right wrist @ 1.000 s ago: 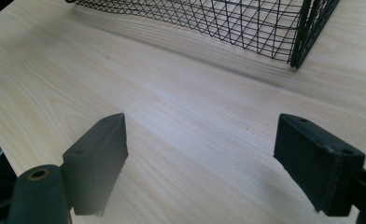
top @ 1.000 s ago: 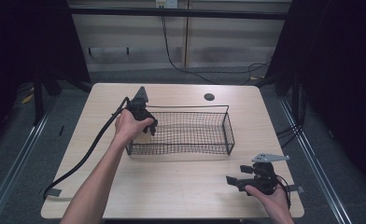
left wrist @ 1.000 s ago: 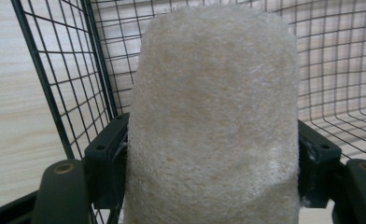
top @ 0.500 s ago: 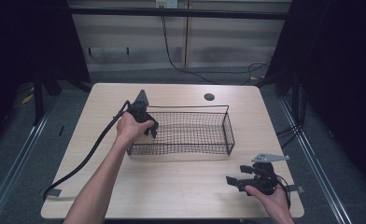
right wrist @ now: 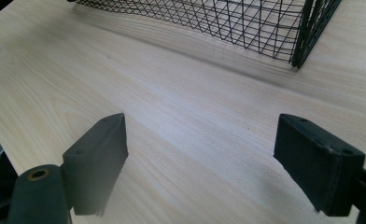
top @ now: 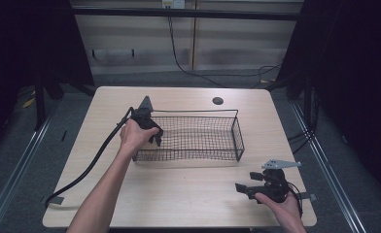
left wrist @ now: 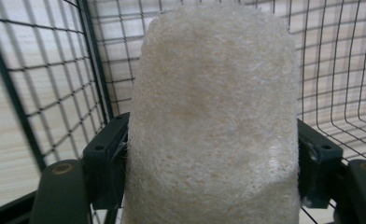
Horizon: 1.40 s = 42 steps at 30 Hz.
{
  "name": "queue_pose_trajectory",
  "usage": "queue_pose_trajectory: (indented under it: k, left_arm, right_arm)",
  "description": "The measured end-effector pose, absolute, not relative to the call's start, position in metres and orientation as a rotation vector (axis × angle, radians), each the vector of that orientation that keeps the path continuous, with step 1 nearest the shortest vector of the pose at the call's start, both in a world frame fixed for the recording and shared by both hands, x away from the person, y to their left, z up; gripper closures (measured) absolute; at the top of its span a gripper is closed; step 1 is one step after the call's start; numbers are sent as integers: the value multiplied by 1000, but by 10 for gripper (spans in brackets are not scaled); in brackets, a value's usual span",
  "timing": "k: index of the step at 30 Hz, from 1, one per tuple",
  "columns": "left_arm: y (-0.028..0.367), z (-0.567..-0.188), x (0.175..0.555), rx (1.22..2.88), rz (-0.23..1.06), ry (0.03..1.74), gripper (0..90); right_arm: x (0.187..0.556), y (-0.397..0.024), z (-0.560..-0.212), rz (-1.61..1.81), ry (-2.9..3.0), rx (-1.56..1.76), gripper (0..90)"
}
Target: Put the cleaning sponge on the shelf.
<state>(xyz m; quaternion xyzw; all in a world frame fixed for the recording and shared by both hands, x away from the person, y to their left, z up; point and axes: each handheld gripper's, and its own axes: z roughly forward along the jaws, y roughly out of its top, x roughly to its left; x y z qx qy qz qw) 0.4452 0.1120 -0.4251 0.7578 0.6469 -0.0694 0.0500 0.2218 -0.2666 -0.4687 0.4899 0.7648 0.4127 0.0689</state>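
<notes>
L gripper clamps a loofah sponge inside the wire basket at its left end, R gripper w/ jaws wide over bare table.

The left claw, closed on the loofah sponge, has shifted slightly toward the person and lower along the left end of the wire basket, from the rim to just inside the end wall. The left forearm has followed.
</notes>
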Motion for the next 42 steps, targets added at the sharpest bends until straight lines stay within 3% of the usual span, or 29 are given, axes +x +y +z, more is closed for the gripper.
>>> queue_pose_trajectory:
  k: [8, 14, 15, 21, 42]
  left_arm:
    - [112, -430, 446, 2298, -243, 1986, 215]
    - [119, -429, 447, 2257, -293, 1975, 237]
    - [121, -428, 447, 2258, -281, 1978, 290]
    - [122, -424, 447, 2253, -279, 1964, 240]
    - [137, -388, 438, 2250, -218, 1793, 227]
  right_arm:
    - [222, -266, -469, 1243, 2304, 1478, 171]
    - [222, -267, -469, 1243, 2302, 1478, 172]
    - [222, -267, -469, 1245, 2303, 1485, 171]
    - [222, -267, -469, 1246, 2302, 1484, 171]
    - [222, -266, -469, 1237, 2301, 1475, 171]
